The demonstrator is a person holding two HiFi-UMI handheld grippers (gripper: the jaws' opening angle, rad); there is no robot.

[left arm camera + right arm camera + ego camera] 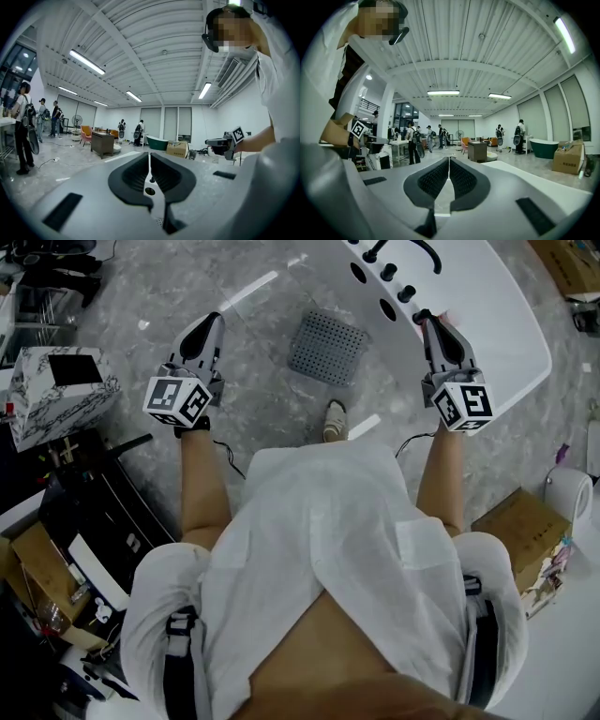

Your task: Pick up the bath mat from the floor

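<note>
The mat (328,346), a grey perforated square, lies flat on the marble floor (169,277) just beside the white tub (497,324), ahead of the person's shoe (334,418) and between the two arms. The left tongs (211,324) and right tongs (427,322) are held out roughly level, well above it and to either side. Their own views look out across the room, not down at the floor. In both, the pads meet with nothing between them, left (149,164) and right (449,161) alike.

This looks like the approach step, with the pick not yet begun. The next move calls for bending down, tipping the tongs towards the floor, spreading at least one pair and working a jaw under a mat edge. The mat lies flush, so the edge may be hard to catch.
</note>
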